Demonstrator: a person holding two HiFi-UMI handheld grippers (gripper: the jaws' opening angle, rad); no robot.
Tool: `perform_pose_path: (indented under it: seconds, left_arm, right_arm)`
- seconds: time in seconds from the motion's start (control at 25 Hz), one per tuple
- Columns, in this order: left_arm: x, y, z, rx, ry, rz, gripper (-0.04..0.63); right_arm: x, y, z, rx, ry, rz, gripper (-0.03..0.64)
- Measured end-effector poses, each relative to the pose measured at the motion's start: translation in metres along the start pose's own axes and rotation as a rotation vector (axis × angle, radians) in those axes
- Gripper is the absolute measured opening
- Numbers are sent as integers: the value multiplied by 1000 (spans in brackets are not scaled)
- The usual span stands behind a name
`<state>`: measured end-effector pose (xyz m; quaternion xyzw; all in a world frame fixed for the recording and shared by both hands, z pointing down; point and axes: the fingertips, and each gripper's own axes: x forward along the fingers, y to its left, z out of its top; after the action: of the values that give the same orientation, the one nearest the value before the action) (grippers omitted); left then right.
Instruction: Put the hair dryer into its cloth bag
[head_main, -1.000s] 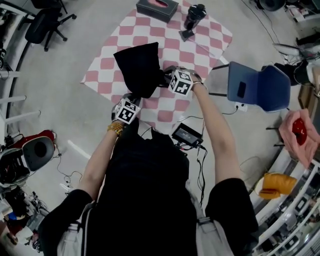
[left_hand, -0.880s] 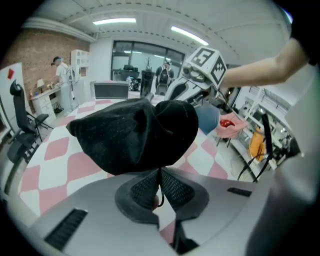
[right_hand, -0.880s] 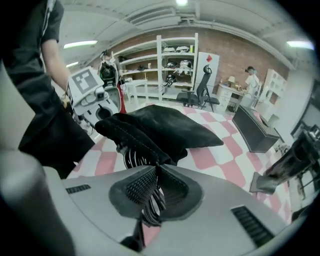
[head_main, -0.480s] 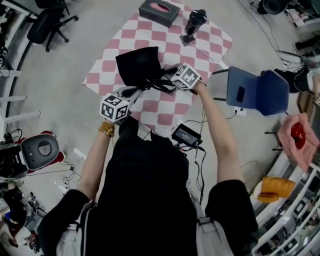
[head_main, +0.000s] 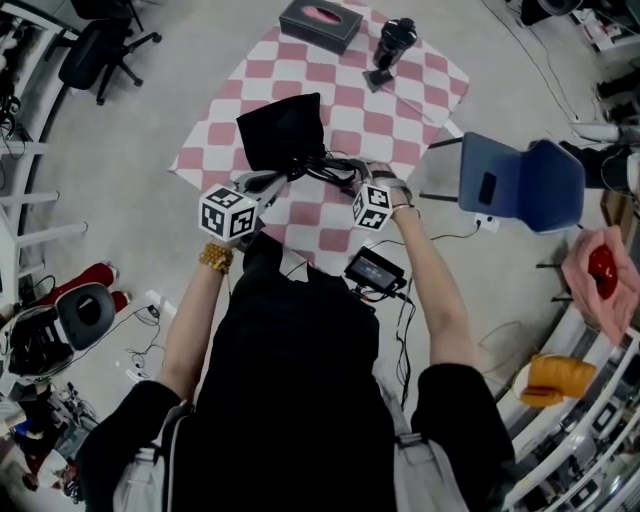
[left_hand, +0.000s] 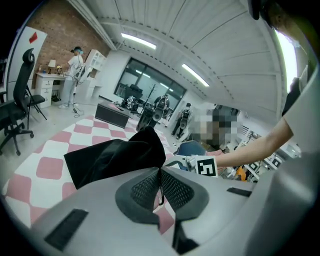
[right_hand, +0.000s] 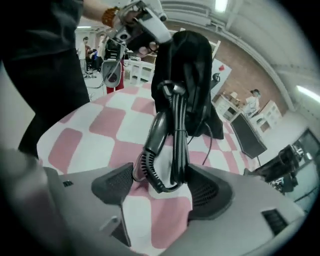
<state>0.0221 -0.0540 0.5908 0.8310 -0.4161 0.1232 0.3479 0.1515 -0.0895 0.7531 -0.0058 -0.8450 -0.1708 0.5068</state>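
Bagging in progress: the release stage.
The left gripper (left_hand: 160, 180) has its fingers closed on the hem of the black cloth bag (left_hand: 115, 157), held over the pink-and-white checked bench (head_main: 400, 100). The dark grey hair dryer (right_hand: 157, 135) sits part-way in. The right gripper (right_hand: 162, 187) — fingers shut half a second ago — is now opening, with the dryer's vented end loose between them, so insertion looks unfinished. Only the right gripper view shows this end and the bundled cable outside the bag — the head view gives a dark tangle.

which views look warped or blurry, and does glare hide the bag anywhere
Head view: sharp, evenly lit, mild bending at the edges; the bag is flat black without detail. Left gripper view: strong fisheye, bright ceiling lights, no glare on the bag, one mosaic patch behind. Right gripper view: fisheye, dark corners, dryer close and slightly soft.
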Motion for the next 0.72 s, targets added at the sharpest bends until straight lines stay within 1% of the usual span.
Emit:
perform_pose_path:
  seconds: [0.12,0.16,0.2,0.24,0.32,0.36,0.4,0.44,0.6,0.68,0.72]
  left_arm:
    - [2,-2,0,-11,0,-8,21]
    - [3,-2,-1,-9,6,-11,21]
    - [5,-4,-4,2,17,-15,21]
    - [8,-7,-7,22,33,-21,21]
    - [13,-16,-16,80,76,-33,21]
    - [16,-18,-21,107,98,-36,21]
    - [18,-20,-26,130,120,-36,21]
    - [19,-19,-31,149,141,-33,21]
    - [19,-13,-45,206,209,-23,21]
    - [15,-11,-44,225,213,-32,21]
    - [11,-11,-39,230,200,-33,21]
  right_arm:
    - [4,-4,1,18,14,19,320]
    - [4,-5,3,30,2,18,301]
    - [3,-6,5,60,-16,16,241]
    - [1,-7,8,111,-35,20,204]
    - [-5,-6,16,223,-72,47,185]
    - [-8,-4,22,254,-87,62,176]
    - [-11,-3,29,267,-100,71,170]
    - [-14,-1,37,269,-112,74,147]
    - [-36,-12,70,301,-179,45,130]
    - [-52,-23,86,321,-211,28,129]
    - [-61,-30,95,336,-231,22,129]
